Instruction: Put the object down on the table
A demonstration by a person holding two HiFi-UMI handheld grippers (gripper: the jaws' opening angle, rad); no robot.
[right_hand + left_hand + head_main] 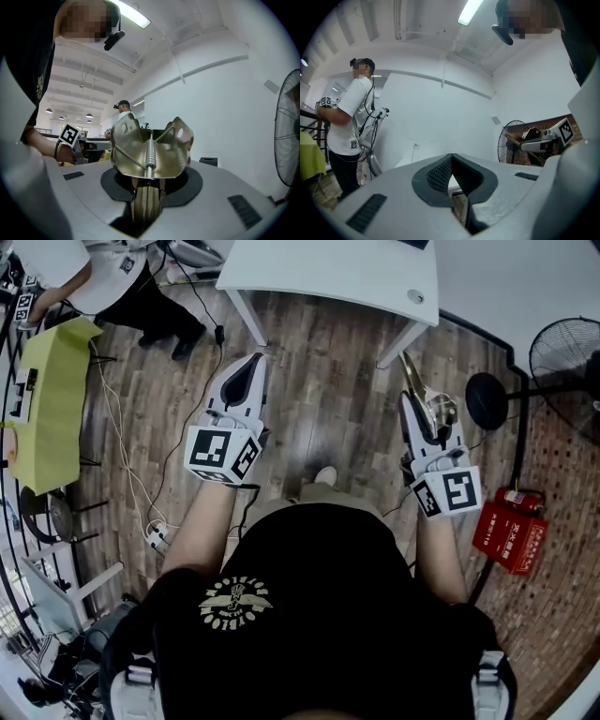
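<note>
Right tongs clamp a brass clip, its lower end hidden.

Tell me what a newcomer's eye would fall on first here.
The brass-coloured spring clip stands out, clamped in the jaws of the right gripper and pointing toward the white table ahead. The left gripper is shut with nothing in it. A red box sits at far right.

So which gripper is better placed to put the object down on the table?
Right. The right gripper is shut on the metal spring clamp, which points toward the white table ahead. The left gripper is shut and holds nothing.
</note>
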